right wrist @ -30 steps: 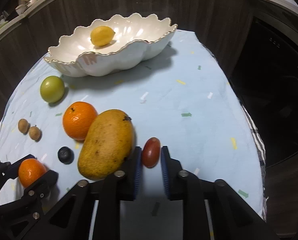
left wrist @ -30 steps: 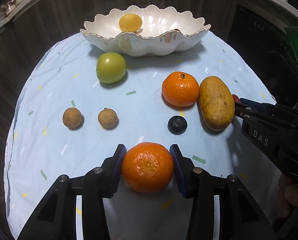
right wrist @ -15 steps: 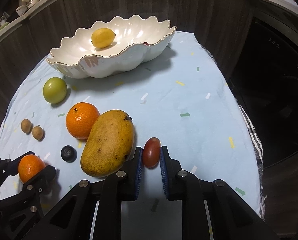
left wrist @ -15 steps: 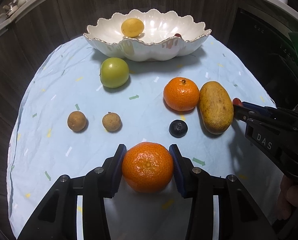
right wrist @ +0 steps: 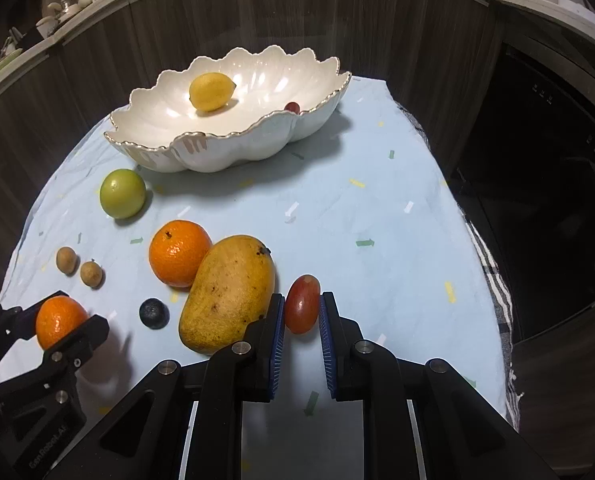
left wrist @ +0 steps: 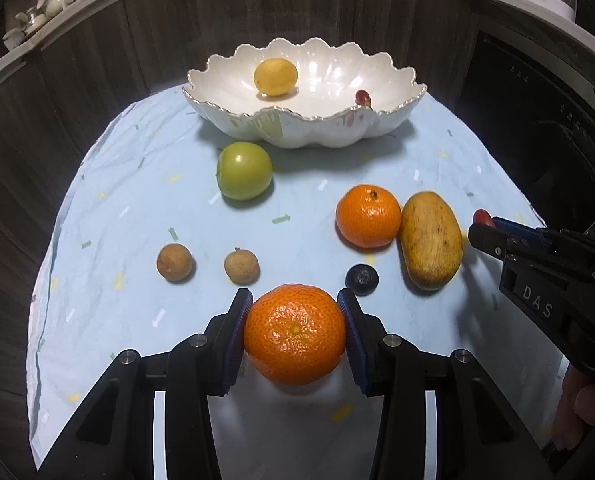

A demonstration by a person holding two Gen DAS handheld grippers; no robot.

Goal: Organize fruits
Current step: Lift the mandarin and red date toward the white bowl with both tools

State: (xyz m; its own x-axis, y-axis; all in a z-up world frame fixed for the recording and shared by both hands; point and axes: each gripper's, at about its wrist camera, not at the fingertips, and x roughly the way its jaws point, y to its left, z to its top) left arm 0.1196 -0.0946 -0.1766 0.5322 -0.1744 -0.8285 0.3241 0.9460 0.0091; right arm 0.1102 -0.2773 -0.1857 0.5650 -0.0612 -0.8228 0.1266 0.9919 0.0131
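My left gripper (left wrist: 294,307) is shut on an orange mandarin (left wrist: 294,334), held above the blue cloth; it also shows in the right wrist view (right wrist: 59,320). My right gripper (right wrist: 302,304) is shut on a small red grape tomato (right wrist: 302,309), just right of the mango (right wrist: 227,292). The white scalloped bowl (left wrist: 297,128) stands at the back with a lemon (left wrist: 275,77) and a small red fruit (left wrist: 362,97) inside. On the cloth lie a green fruit (left wrist: 244,170), a second mandarin (left wrist: 368,216), a blueberry (left wrist: 361,279) and two brown longans (left wrist: 175,262).
The round table is covered by a light blue cloth (right wrist: 377,208). Dark wood panels curve behind it, and a dark appliance (right wrist: 557,200) stands to the right. A striped cloth (right wrist: 493,280) hangs at the right table edge. Shelves with crockery are at the upper left.
Both grippers have risen with their fruit, so the bowl's inside shows more. The mandarin and the tomato stay clamped. The fruits on the cloth have not moved.
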